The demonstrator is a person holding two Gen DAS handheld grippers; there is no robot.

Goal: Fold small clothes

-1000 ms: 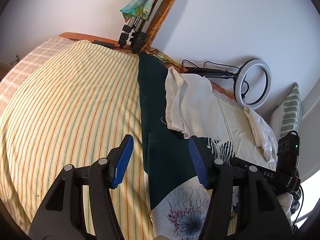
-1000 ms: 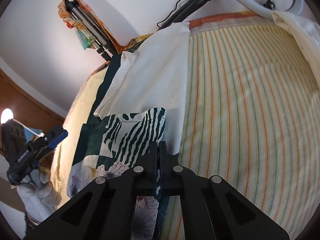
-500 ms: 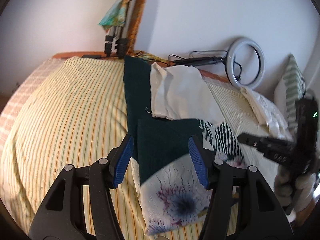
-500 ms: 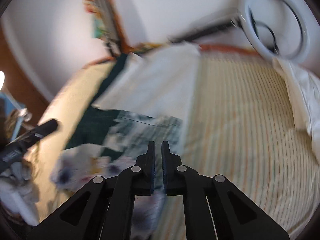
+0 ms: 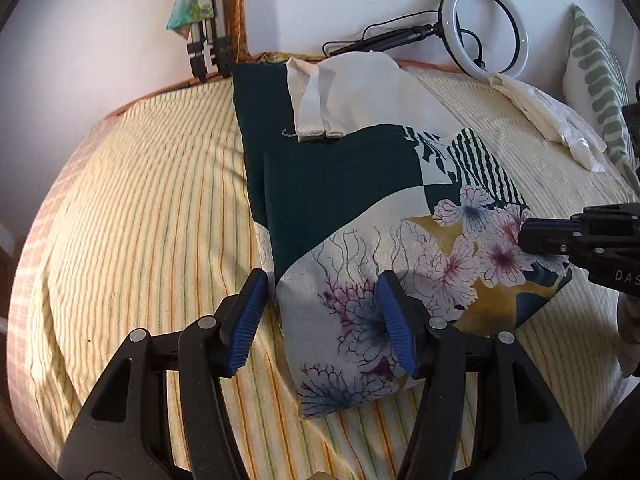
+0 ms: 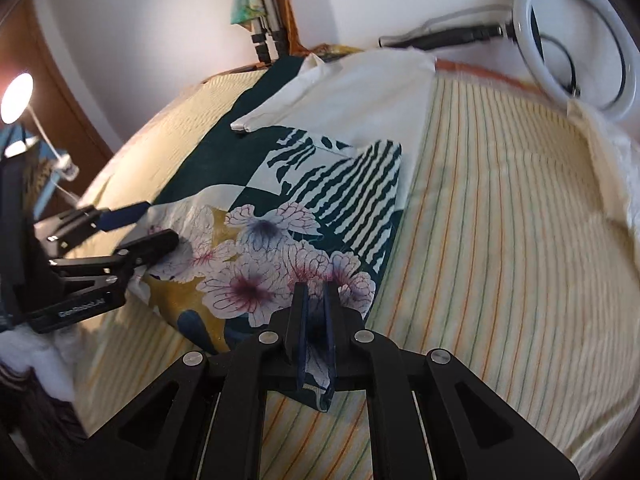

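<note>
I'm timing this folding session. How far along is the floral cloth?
Done: the floral cloth lies partly doubled on the striped bedspread. In hand: the right gripper pinches its corner; the left gripper is open over its near edge. Left: finishing the fold, then the cream garment.

Scarf (image 5: 360, 216) is lying on bed (image 5: 140, 240), overlapping cream cloth (image 5: 360, 92) behind it. Ring light (image 5: 486, 28) is leaning against wall behind; pillow (image 5: 596, 80) sitting far right.
</note>
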